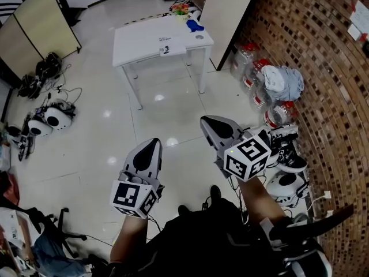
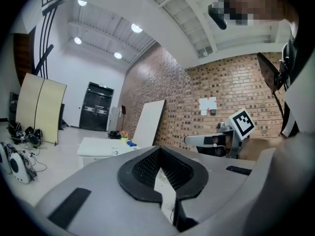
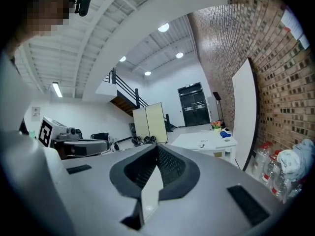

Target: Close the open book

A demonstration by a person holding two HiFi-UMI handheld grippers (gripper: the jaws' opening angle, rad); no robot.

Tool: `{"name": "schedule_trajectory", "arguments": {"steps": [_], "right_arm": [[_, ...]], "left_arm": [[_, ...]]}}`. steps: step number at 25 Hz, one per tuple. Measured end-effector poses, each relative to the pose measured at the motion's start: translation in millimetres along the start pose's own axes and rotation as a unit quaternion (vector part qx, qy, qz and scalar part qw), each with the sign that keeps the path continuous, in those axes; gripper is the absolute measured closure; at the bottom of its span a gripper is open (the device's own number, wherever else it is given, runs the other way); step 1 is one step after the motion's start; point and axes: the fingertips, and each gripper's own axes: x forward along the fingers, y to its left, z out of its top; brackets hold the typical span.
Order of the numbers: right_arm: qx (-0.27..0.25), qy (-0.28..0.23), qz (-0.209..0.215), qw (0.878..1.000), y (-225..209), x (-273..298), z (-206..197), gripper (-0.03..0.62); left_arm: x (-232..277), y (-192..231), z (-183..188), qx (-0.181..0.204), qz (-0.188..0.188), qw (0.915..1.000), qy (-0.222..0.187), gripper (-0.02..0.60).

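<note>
A white table (image 1: 144, 42) stands several steps ahead on the glossy floor. Near its front edge lies a flat white thing with a dark mark (image 1: 172, 49), too small to tell whether it is the open book. The table also shows in the left gripper view (image 2: 101, 146) and the right gripper view (image 3: 204, 140). My left gripper (image 1: 151, 145) and right gripper (image 1: 209, 122) are held level side by side, far short of the table. Both are shut with nothing between the jaws, as each gripper's own view confirms, the left gripper (image 2: 158, 151) and the right gripper (image 3: 157, 149).
A blue object (image 1: 195, 25) and a small round thing (image 1: 199, 37) lie on the table's far right. A white board (image 1: 230, 10) leans on the brick wall, with water bottles (image 1: 253, 68) and a cloth bundle (image 1: 282, 82) below. Folding screens (image 1: 40, 27) and white gear with cables (image 1: 49, 120) lie left.
</note>
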Motion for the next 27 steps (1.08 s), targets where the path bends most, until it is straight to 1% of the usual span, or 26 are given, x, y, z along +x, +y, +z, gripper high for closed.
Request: {"name": "schedule_trajectory", "arguments": {"steps": [7, 15, 27], "right_arm": [[-0.007, -0.004, 0.003, 1.0, -1.6, -28.4, 4.9, 0.594], [-0.013, -0.004, 0.012, 1.0, -13.3, -57.8, 6.8, 0.594], [-0.016, -0.009, 0.021, 1.0, -28.4, -72.9, 11.1, 0.594]], "left_arm": [[-6.2, -25.7, 9.7, 0.004, 0.006, 0.9999, -0.008, 0.586], [2.3, -54.9, 15.5, 0.009, 0.012, 0.9998, -0.014, 0.586], [15.2, -73.5, 15.1, 0.008, 0.027, 0.9995, -0.014, 0.586]]}}
